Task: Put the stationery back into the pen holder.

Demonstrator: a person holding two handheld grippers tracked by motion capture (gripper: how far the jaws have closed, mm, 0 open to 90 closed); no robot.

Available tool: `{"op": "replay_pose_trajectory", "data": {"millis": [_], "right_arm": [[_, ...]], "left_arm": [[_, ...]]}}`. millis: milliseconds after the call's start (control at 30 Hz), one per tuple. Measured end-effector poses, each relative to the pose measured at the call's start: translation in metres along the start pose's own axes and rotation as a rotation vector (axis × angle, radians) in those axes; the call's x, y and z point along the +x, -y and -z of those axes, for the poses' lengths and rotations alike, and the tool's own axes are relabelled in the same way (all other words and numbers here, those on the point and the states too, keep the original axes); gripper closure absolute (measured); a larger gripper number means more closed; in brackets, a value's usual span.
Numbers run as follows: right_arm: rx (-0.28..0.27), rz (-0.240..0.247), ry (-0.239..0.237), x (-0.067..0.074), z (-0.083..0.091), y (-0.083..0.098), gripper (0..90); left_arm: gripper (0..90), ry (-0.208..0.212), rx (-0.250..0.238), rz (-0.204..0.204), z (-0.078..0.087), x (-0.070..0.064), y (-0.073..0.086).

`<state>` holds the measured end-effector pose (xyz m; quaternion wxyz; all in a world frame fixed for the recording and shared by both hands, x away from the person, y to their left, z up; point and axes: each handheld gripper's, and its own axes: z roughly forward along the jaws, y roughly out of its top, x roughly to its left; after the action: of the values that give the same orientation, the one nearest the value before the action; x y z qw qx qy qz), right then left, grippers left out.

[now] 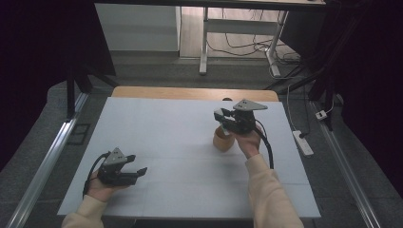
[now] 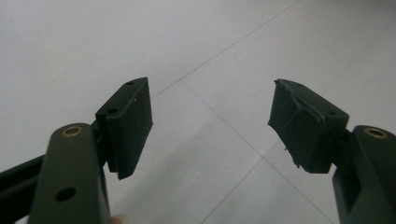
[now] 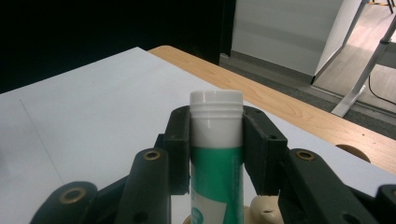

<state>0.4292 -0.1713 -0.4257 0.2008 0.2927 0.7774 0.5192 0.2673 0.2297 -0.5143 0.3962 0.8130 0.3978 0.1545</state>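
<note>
left gripper jaws wide apart, nothing between | right pad covering looks torn, perhaps tape | below: white table, thin seams crossing

White table cover with thin seam lines lay under left tongs and right tongs. Wooden table edge ran just beyond right tongs. White power strip sat on grey floor to the right of right tongs. Metal rail ran left of left tongs. White desk legs and loose cables stood far beyond both.
</note>
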Motion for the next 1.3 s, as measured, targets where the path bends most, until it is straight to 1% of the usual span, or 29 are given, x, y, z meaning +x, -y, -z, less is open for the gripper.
{"op": "replay_pose_trajectory", "data": {"millis": [300,433,500,567,667,900,1033,1300], "right_arm": [[-0.001,-0.003,-0.002,0.0,-0.006,0.003,64.3],[0.012,-0.001,0.005,-0.001,-0.007,0.006,63.1],[0.015,-0.001,0.018,-0.002,-0.006,0.008,55.3],[0.012,-0.01,0.042,-0.003,-0.003,0.01,48.6],[0.012,-0.016,0.049,-0.005,0.001,0.012,45.4],[0.028,-0.002,0.036,-0.007,0.009,0.011,43.9],[0.048,0.008,0.027,-0.006,0.012,0.012,43.7],[0.068,0.019,0.02,-0.006,0.024,0.02,43.2]], "left_arm": [[29.3,-0.001,0.0,0.003,0.0,0.001,0.001],[29.3,-0.002,-0.001,0.003,0.001,0.001,0.001],[29.3,-0.002,-0.001,0.003,0.001,0.001,0.001],[29.3,-0.002,-0.001,0.003,0.001,0.001,0.001],[29.3,-0.003,0.002,0.0,0.0,0.001,0.001],[29.2,-0.004,0.001,-0.001,0.0,0.001,0.0],[29.2,-0.004,0.001,-0.004,0.0,0.001,0.0],[29.1,-0.004,0.003,0.0,-0.001,0.001,0.0]]}}
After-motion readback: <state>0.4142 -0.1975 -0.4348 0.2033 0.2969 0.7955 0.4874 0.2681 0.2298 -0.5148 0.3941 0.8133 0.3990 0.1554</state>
